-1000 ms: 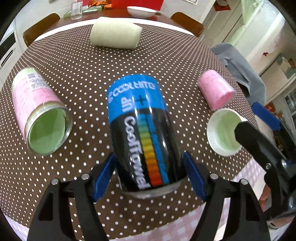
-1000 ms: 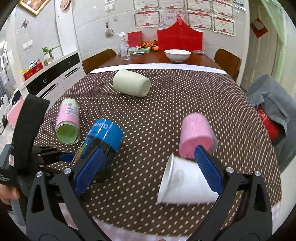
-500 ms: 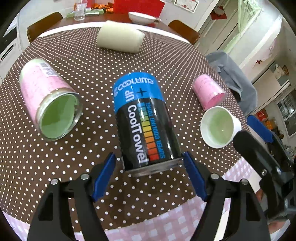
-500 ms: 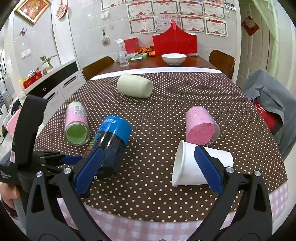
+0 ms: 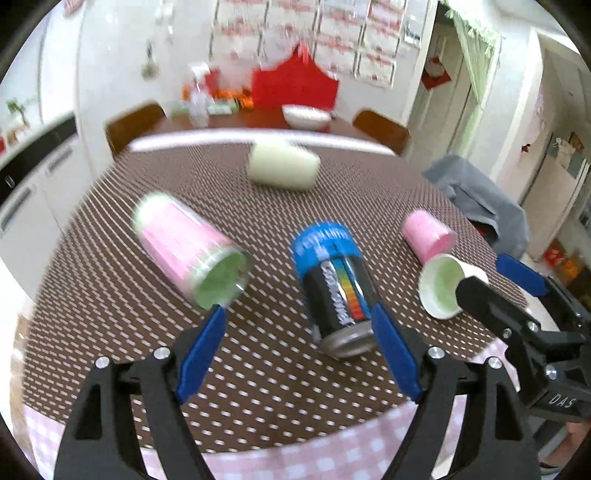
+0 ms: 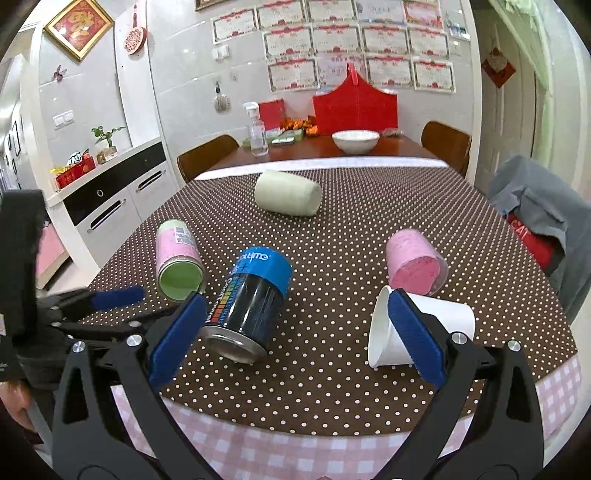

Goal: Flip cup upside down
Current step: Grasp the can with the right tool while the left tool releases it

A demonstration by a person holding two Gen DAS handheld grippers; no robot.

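I pulled left gripper (image 5: 295,354) back off CoolTowel can (image 6: 251,299); jaws wide, empty. Right gripper (image 6: 295,332) jaws wide too, released. White paper cup (image 6: 424,332) lies on its side at table (image 6: 351,398) edge, not inverted; needs regrasp.

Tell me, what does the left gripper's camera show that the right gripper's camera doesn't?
Only the left wrist view looks into the white cup's open mouth, with the right gripper beside it. Only the right wrist view shows the framed picture on the wall and the left gripper near the can. Both share the dotted table, blue-topped can, pink-labelled can, pink cup and pale roll.
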